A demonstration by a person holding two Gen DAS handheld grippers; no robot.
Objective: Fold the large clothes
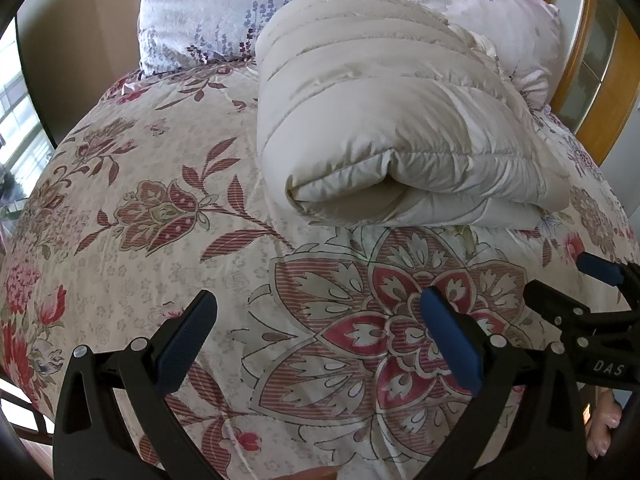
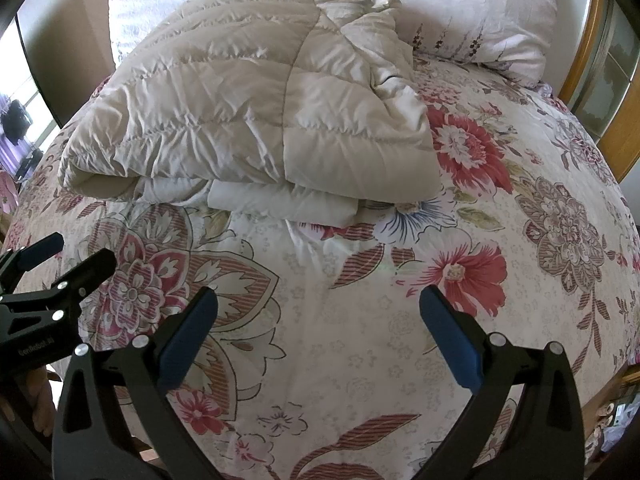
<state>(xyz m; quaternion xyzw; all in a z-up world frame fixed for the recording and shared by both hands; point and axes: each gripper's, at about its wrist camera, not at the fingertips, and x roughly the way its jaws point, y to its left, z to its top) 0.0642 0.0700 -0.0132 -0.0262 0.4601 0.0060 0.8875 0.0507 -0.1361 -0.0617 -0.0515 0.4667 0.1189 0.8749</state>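
Both tongs hang above the bed with nothing between their blue-padded fingers. Left tongs (image 1: pixel 318 336), black-framed, stand spread wide over the floral bedspread (image 1: pixel 160 264), a cream quilted cover printed with red and pink blossoms and striped leaves. Right tongs (image 2: pixel 318 336) are spread just as wide over the same bedspread (image 2: pixel 360 320), empty as well. Each pair shows at the edge of the other's view: the right tongs (image 1: pixel 568 280) come in low on the right of the left wrist view, and the left tongs (image 2: pixel 76 252) low on the left of the right wrist view, so the two sit side by side, near each other.

Ahead of them, well apart from the fingers, lies the folded cream quilted puffer garment (image 1: pixel 380 120), a thick padded bundle resting on the bedspread with its rounded fold facing the tongs. From the right wrist view the same bundle (image 2: pixel 248 108) shows a crumpled edge on its right side and paler layers tucked under its near edge. Behind it, at the head of the bed, lean pale pink pillows (image 1: pixel 208 12) printed with lavender sprigs and trees. A wooden headboard (image 1: pixel 600 92) curves along the right.
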